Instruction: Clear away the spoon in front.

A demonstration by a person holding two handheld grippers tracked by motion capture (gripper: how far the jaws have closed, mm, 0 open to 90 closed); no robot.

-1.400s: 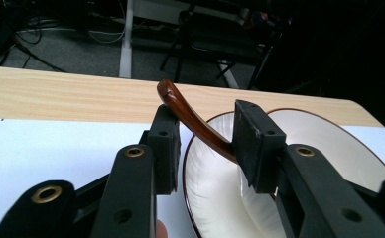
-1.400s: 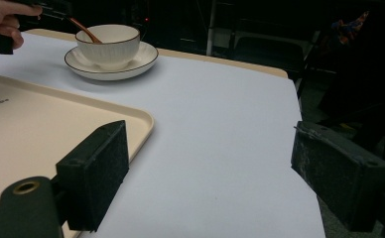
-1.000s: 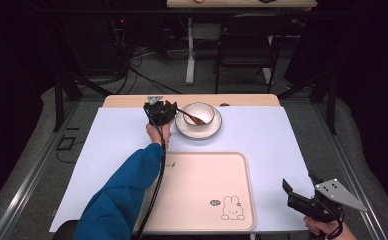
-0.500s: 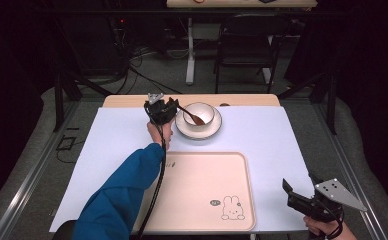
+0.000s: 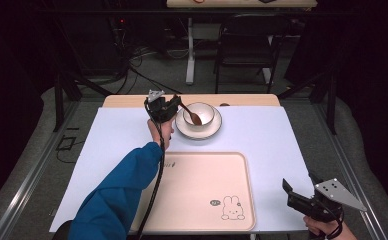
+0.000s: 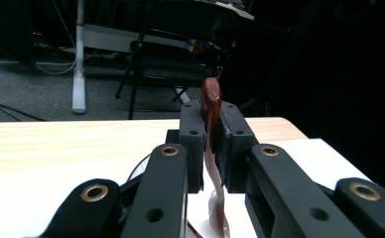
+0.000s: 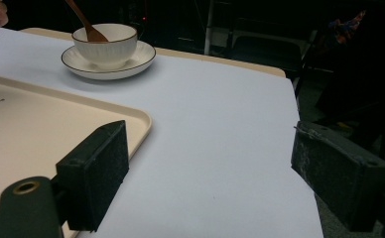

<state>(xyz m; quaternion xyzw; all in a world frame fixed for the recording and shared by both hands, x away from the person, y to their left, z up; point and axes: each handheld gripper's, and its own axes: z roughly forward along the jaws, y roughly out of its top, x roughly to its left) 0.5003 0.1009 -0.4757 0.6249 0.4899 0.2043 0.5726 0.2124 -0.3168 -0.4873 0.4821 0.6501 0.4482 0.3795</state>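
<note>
While the left gripper (image 5: 171, 106) hangs over the far part of the table, its black jaws are clamped on the handle of a brown wooden spoon (image 5: 190, 114) — in the left gripper view the spoon (image 6: 212, 139) stands pinched between the two pads, its reddish-brown end sticking up above them. From the high view, the spoon slants down to the right so that its bowl end rests inside a small white ribbed ceramic bowl (image 5: 204, 111) with a thin dark rim. That bowl sits on a matching white saucer (image 5: 198, 131), far from the person and near the middle of the table's far edge. A blue sleeve (image 5: 117, 195) reaches up from the near left to the hand (image 5: 161, 131) that holds this gripper.

Nearer the person lies a cream rectangular plastic tray (image 5: 202, 185) with a small rabbit drawing (image 5: 232, 208) at its near right corner; it rests on the pale lilac sheet (image 5: 262, 135) that covers the table.

At the near right corner the right gripper (image 5: 294, 192) is held low, just off the tray's right edge, with its jaws spread wide apart and nothing between them — in the right gripper view the pads (image 7: 94, 173) frame bare sheet (image 7: 220, 148), with the tray (image 7: 41, 124) to the left and the bowl (image 7: 106, 44) and saucer (image 7: 131, 62) farther off.
</note>
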